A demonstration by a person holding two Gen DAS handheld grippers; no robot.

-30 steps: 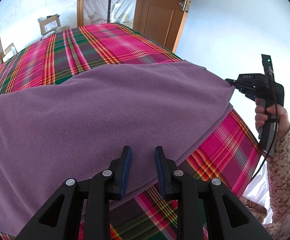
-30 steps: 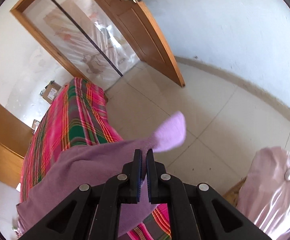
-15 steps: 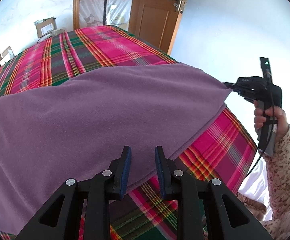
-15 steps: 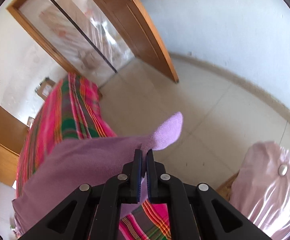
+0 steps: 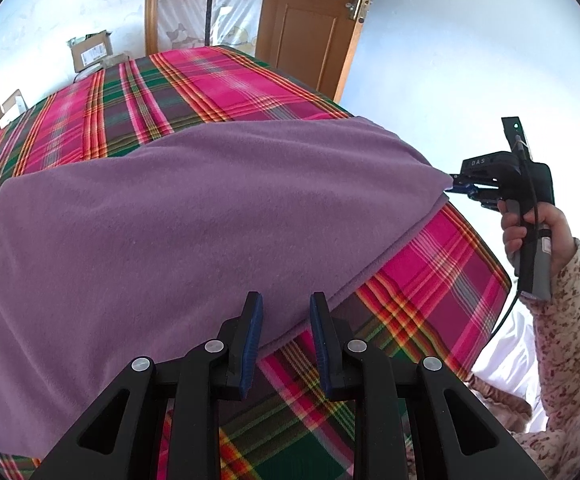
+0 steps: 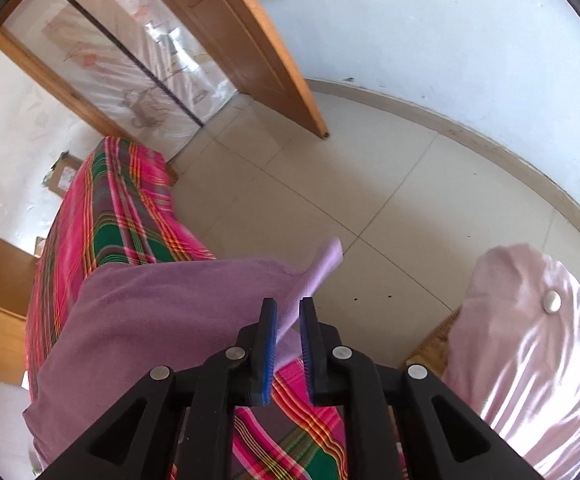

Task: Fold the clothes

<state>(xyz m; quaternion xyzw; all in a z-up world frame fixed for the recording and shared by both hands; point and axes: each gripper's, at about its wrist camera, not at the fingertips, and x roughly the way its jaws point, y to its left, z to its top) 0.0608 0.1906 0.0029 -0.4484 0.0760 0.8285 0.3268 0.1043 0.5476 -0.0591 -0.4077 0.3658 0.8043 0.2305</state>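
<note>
Both tongs stand parted: the left gripper (image 5: pixel 286 312) hovers over the near hem of the purple garment (image 5: pixel 178 216) with nothing between its blue pads, and the right gripper (image 6: pixel 288 312) has just been opening, its jaws now narrowly apart with the garment's pale corner (image 6: pixel 324 262) lying loose between them, no longer pinched. The garment lies doubled over on the plaid bedspread (image 5: pixel 226 84), one edge stacked on another, so one fold looks laid down. Judging by its broad spread, further folds and smoothing remain.
</note>
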